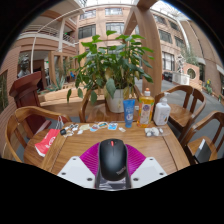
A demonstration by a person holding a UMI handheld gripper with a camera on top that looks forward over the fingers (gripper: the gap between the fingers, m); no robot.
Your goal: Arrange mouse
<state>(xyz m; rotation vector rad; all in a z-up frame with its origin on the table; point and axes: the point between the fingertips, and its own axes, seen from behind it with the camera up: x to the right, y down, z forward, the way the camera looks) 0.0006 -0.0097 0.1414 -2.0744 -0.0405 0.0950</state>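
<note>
Tool: tool [113, 172] at the bottom centre of the frame, its fingers [78, 172] pressed on either side of the mouse, gripping it.
Mouse: black mouse [113, 158] held between the pink pads, low centre, over a round pink mat [113, 152].
Tabletop: wooden tabletop [70, 148] with a red item [46, 143] at left and small clutter across the middle.
Bottles: blue bottle [129, 110] and white jug [161, 113], right of centre.
Plant: leafy potted plant [112, 62], upper centre.
Chairs: wooden chairs [20, 128] around the table.

The mouse [113, 160] hides the pad beneath it.
</note>
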